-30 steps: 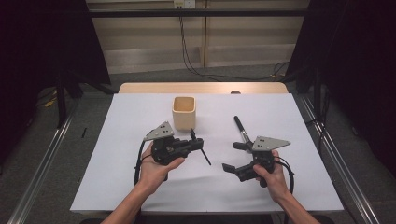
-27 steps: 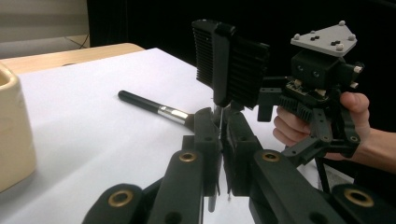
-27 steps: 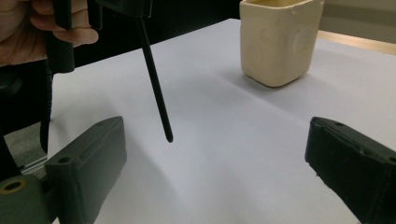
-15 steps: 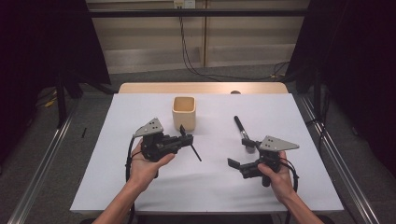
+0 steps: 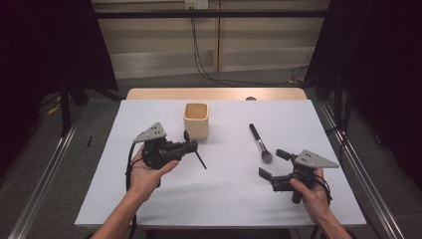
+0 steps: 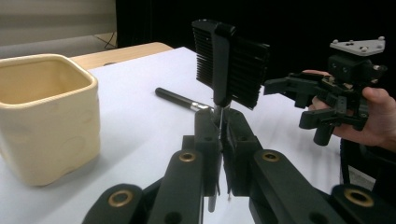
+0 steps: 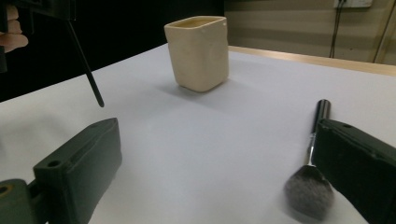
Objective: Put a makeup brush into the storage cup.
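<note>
Now that my left tongs have drifted left with the comb clamped tight, it sits just left of the cup mid-frame; my right tongs, wide open and empty, have slid lower right, away from the brush on the bench.

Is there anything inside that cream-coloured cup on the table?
From above, the cup looks empty: bare cream walls and floor. The left tongs hold a black comb beside it, not inside. The lowest corners are shadowed.
</note>
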A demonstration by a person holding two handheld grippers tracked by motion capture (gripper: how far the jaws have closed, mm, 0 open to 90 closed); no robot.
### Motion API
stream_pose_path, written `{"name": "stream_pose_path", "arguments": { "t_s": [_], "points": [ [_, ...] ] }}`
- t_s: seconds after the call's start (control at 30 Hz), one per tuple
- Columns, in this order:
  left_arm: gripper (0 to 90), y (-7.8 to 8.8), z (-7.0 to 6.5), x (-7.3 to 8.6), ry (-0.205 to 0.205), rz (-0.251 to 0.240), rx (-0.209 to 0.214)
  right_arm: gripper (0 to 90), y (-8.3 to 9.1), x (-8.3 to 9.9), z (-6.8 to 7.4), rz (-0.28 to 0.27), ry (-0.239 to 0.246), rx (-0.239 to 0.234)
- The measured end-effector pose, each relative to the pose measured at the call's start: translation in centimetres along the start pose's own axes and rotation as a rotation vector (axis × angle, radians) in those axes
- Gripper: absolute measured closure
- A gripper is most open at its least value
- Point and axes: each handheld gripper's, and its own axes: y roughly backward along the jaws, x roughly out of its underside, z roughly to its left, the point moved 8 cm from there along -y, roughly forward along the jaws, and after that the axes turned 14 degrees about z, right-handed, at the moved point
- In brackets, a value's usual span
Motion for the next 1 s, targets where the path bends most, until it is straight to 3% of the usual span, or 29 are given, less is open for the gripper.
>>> {"name": "stream_pose_path", "arguments": {
  "t_s": [0.37, 0.67, 1.0],
  "points": [
    [85.6, 0.5, 1.0, -0.5, 0.007, 0.035, -0.024, 0.4, 1.8, 0.9, -1.0, -0.013, -0.039, 0.057],
    [85.6, 1.0, 2.8, -0.9, 0.023, 0.041, -0.048, 0.0, 2.9, 1.8, -1.8, -0.01, -0.082, 0.102],
    [85.6, 2.0, 4.2, -1.8, 0.034, 0.029, -0.082, 0.0, 3.5, 1.7, -2.4, -0.031, -0.059, 0.143]
  ]
}}
